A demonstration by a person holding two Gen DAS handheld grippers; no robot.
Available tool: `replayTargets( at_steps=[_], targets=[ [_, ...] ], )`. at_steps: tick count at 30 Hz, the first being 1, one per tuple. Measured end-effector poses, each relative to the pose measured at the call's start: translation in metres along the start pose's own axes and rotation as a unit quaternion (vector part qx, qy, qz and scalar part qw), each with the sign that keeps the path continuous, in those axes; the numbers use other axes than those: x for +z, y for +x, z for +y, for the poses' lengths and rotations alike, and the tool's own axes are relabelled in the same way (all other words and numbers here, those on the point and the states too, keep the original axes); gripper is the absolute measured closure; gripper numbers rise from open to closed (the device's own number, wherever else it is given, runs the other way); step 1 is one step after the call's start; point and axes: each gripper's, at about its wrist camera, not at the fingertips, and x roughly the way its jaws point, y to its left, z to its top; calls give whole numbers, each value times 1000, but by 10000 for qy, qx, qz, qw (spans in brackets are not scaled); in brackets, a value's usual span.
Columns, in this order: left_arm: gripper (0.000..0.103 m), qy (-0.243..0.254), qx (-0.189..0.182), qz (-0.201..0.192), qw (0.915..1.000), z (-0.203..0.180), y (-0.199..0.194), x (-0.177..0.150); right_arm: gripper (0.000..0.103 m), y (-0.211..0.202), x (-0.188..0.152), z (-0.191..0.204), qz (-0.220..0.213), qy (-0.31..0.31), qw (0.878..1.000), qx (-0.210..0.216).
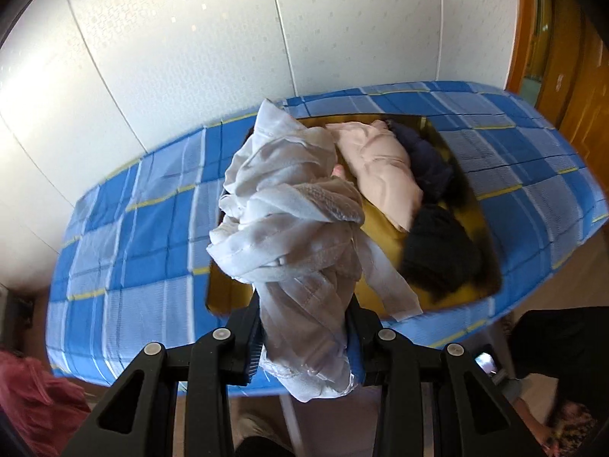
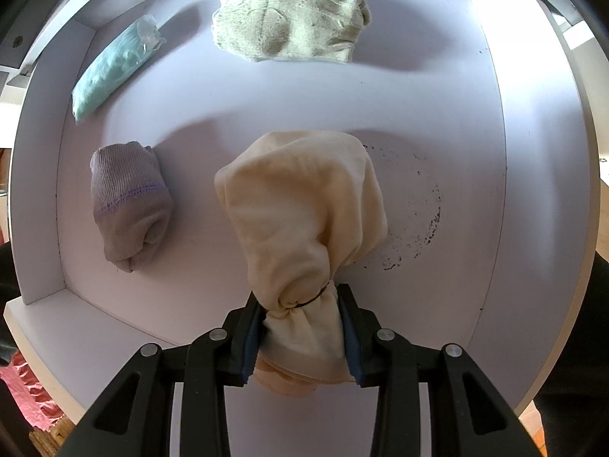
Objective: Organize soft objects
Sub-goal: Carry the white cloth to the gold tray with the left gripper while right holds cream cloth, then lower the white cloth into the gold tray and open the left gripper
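White sheer cloth (image 1: 293,236) hangs bunched between the fingers of the left gripper (image 1: 304,346) in the left wrist view, and the jaws are clamped on its lower end, so the bundle stands up in front of the camera. Behind the cloth lies a yellow box (image 1: 375,240), open on top and resting on a table covered with a blue checked cloth (image 1: 133,228). Inside the box, a pale pink garment (image 1: 380,175) lies along the middle, a dark navy item (image 1: 430,167) sits just beside it on the far right side, and a black bundle (image 1: 437,255) fills the near right corner. A loose strip of the white cloth trails over the near part of the box. A white panelled wall (image 1: 171,57) rises behind the box.

Right wrist view: the right gripper (image 2: 302,335) points down into a white drawer (image 2: 533,152) and is clenched on a cream cloth bundle (image 2: 304,205), pinching it just below a dark band tied round its neck; whether the bulk of it touches the drawer floor cannot be told. Left of the bundle, apart from it, lies a rolled grey sock (image 2: 129,205). Farther up and left of the bundle sits a pale green packet (image 2: 114,68), near the drawer's corner. Above the bundle, near the far wall, rests a beige knitted glove (image 2: 289,19).
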Motion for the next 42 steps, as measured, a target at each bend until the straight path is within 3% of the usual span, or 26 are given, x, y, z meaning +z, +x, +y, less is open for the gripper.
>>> replayTargets(
  at_steps=[8,17,37,42],
  targets=[
    [67,179,215,214,9994,4,36,30,66,0,1,-4,1,72,9999,109],
    [66,136,330,624,9974,6,79,23,65,0,1,-5,14,102,9998,174],
    [64,177,464,1062,9931,27,114,13,65,0,1,-13,17,138,9996,234],
    [58,-219,248,993,9945,37,113,10,65,1,2,-15,31,153,9996,248]
  ],
)
